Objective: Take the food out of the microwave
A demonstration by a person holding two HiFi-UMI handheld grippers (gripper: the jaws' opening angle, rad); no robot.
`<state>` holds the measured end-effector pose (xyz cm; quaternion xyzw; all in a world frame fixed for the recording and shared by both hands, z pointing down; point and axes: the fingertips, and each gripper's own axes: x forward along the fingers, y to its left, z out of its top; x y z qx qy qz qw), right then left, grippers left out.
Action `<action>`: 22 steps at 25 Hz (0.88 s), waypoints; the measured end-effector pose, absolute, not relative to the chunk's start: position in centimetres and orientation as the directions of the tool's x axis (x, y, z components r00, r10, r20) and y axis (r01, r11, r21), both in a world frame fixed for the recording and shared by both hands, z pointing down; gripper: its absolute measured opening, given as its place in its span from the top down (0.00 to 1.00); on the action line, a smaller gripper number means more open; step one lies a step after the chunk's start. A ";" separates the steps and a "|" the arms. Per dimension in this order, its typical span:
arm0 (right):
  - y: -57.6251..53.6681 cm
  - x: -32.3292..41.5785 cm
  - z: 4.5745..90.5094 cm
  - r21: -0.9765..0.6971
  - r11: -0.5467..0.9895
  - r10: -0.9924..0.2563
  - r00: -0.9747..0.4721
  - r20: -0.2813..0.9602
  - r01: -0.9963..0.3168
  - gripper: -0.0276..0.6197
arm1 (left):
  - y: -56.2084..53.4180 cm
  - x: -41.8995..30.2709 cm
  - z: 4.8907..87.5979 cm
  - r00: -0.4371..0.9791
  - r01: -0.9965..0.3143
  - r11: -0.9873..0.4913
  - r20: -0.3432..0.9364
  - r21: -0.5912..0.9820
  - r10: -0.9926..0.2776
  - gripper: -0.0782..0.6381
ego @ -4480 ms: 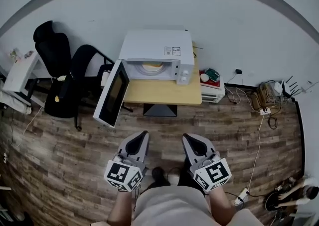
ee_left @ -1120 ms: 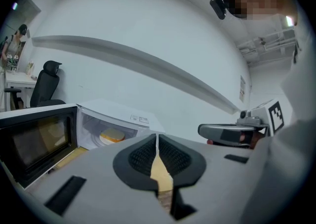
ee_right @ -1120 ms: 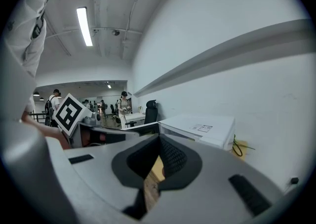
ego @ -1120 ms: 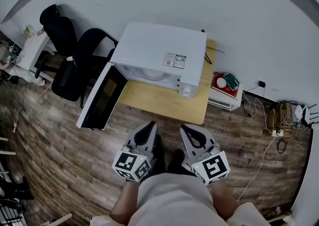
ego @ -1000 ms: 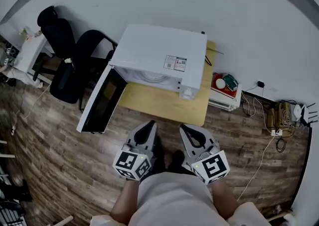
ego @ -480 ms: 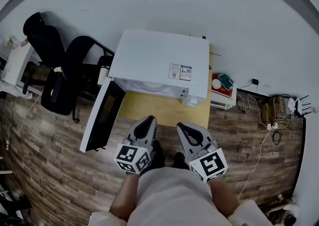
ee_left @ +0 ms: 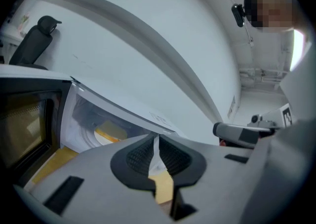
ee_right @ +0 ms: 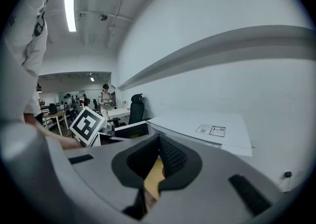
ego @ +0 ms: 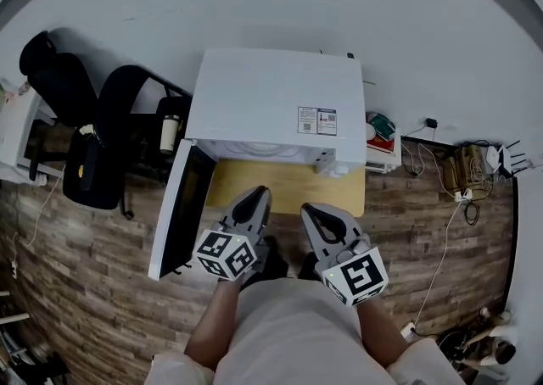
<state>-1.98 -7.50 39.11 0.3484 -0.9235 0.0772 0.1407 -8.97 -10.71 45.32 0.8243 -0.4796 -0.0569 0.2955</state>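
left gripper (ego: 253,203) and right gripper (ego: 312,212), jaws closed and empty, hover before the microwave (ego: 276,103); its door (ego: 182,214) hangs open so the yellow food (ee_left: 111,131) inside is reachable.

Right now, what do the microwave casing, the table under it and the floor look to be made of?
Microwave casing: probably painted sheet metal, smooth matte white flat panels.
Table: likely wood or laminate, with an even yellow-tan top and no clear grain.
Floor: wood-look planks, maybe laminate or vinyl; staggered boards in mixed brown-grey.
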 end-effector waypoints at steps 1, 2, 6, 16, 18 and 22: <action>-7.5 -2.2 39.4 -0.048 0.740 -0.625 -0.713 0.318 -0.671 0.96 | -11.0 -9.1 45.7 0.542 -0.743 -0.365 0.186 0.561 -0.820 0.87; -7.6 -2.3 39.6 -0.050 0.736 -0.628 -0.709 0.321 -0.675 0.96 | -11.2 -9.2 46.1 0.548 -0.735 -0.363 0.186 0.573 -0.816 0.87; -7.7 -2.8 40.4 -0.059 0.725 -0.631 -0.696 0.342 -0.687 0.96 | -12.5 -9.8 47.4 0.555 -0.724 -0.352 0.198 0.593 -0.808 0.85; -8.5 -3.0 42.1 -0.061 0.726 -0.611 -0.682 0.402 -0.685 0.96 | -17.2 -11.1 51.6 0.521 -0.730 -0.297 0.220 0.616 -0.825 0.79; -8.4 -2.9 42.3 -0.061 0.725 -0.608 -0.678 0.413 -0.686 0.96 | -18.0 -11.5 52.6 0.504 -0.727 -0.273 0.220 0.630 -0.835 0.79; -8.3 -2.2 42.9 -0.070 0.709 -0.612 -0.661 0.435 -0.702 0.96 | -19.8 -12.2 54.9 0.480 -0.733 -0.228 0.250 0.641 -0.841 0.77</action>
